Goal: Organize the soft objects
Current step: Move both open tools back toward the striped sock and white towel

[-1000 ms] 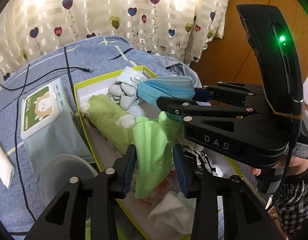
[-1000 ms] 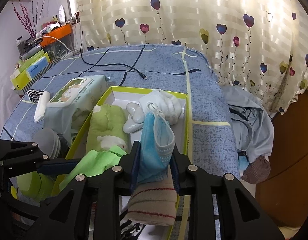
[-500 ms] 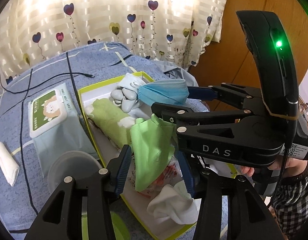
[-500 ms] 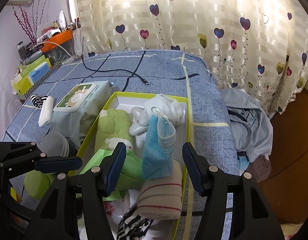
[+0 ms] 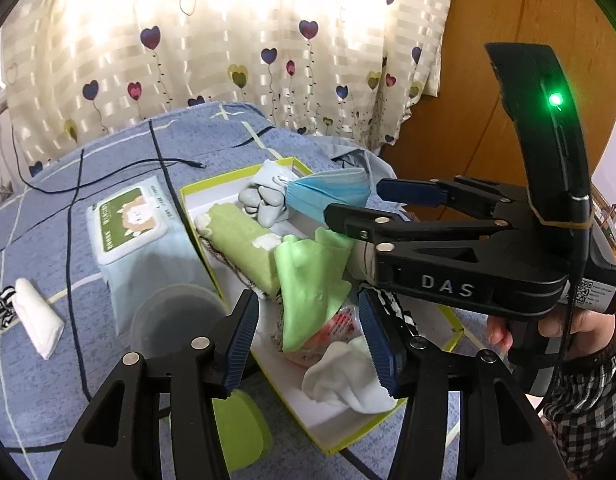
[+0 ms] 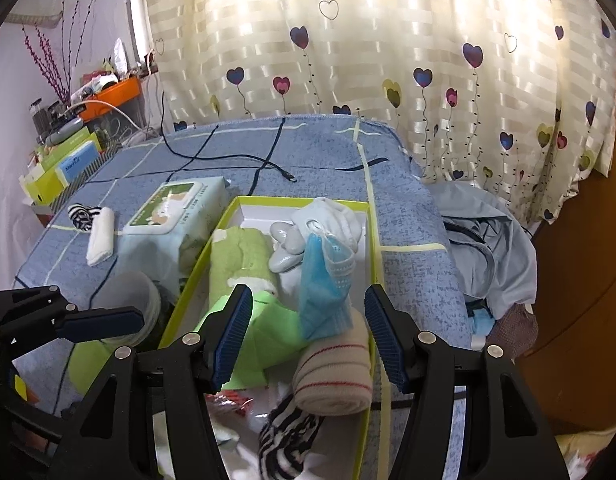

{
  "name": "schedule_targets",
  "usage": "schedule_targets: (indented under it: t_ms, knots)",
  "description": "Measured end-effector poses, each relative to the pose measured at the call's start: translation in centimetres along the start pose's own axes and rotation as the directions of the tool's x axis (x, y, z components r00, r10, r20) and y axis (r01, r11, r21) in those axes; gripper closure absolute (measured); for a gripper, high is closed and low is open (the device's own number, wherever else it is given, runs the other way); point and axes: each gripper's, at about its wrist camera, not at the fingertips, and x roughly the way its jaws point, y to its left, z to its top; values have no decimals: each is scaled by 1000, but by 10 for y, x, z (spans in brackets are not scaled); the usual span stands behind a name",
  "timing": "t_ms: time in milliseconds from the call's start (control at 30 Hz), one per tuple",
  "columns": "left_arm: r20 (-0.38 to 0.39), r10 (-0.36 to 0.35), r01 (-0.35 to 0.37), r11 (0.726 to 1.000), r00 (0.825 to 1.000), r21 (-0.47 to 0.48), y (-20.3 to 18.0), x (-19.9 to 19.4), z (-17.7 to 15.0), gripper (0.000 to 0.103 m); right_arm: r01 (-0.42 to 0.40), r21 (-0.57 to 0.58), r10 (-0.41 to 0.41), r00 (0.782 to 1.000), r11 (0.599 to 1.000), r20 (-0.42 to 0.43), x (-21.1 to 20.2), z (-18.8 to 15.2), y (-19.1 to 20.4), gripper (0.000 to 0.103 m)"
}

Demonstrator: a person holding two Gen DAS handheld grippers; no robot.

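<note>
Both grippers hover over the yellow-rimmed box (image 6: pixel 375 248), angled down into it: left gripper (image 5: pixel 308 336) opening, pads clear of the green cloth (image 5: pixel 308 280) standing on end between them; right gripper (image 6: pixel 308 332) apart around the upright blue mask (image 6: pixel 321 292) (untouched, leaning on the rolled sock (image 6: pixel 333 376))

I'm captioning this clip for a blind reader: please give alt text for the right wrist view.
The open right gripper hovers over a yellow-edged box packed with soft items: a blue face mask, a green cloth, a rolled striped sock. A wet-wipes pack lies beside it on the blue bedspread.
</note>
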Motion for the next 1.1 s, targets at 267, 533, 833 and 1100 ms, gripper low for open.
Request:
schedule_targets:
  t_ms: [267, 533, 833, 1100]
  knots:
    - [68, 56, -55, 998, 996, -21, 10, -34, -11, 51, 39, 35, -41, 998, 999, 39, -25, -9, 16, 44]
    - [113, 139, -131, 988, 984, -80, 31, -61, -24, 51, 53, 51, -58, 993, 997, 103, -51, -17, 41, 44]
    - [135, 197, -175, 972, 971, -159, 60, -86, -46, 51, 39, 6, -39, 989, 999, 142, -64, -22, 81, 44]
    - [143, 257, -224, 951, 956, -213, 92, -103, -61, 51, 6, -25, -2, 988, 1000, 151, -57, -21, 116, 44]
